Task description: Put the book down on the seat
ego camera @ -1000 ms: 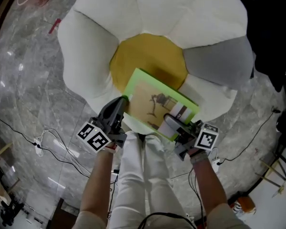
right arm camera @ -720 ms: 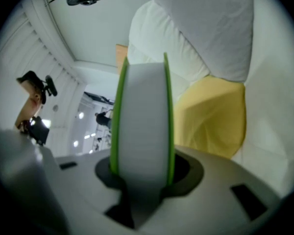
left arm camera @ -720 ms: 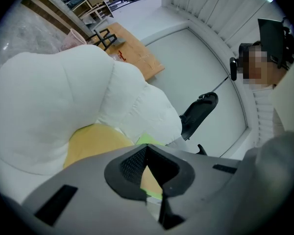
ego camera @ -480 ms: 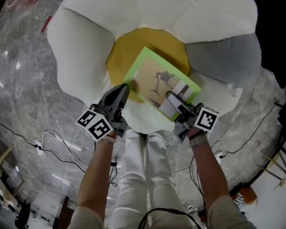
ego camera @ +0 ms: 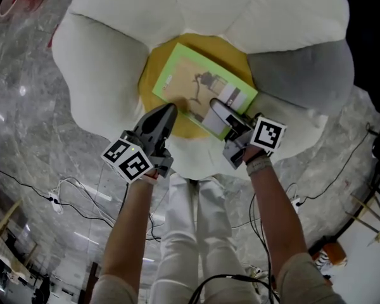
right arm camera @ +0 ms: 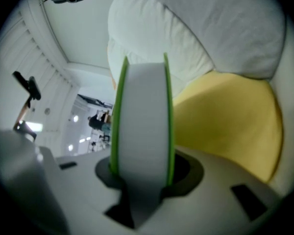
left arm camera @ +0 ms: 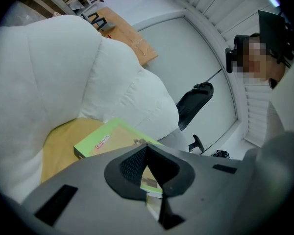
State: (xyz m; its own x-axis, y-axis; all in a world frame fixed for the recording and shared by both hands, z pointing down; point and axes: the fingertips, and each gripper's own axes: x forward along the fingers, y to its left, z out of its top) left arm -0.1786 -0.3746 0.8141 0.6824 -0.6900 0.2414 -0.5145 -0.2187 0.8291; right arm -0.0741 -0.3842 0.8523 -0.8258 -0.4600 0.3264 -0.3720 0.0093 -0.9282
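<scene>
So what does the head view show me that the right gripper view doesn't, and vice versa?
Head view only: the cover of the book, the left gripper at its near edge, a grey petal. Right gripper view only: the white page edge pinched in the jaws of the right gripper. Both: the book, the yellow seat centre, white petals.

The book (ego camera: 199, 90) has a lime-green cover framing a tan picture panel, with white page edges. The seat (ego camera: 107, 62) is white-petalled, yellow at the centre, with one grey petal (ego camera: 304, 75) at 3 o'clock. The floor (ego camera: 25, 132) is grey veined marble. The person's trousers (ego camera: 183, 233) are white.
</scene>
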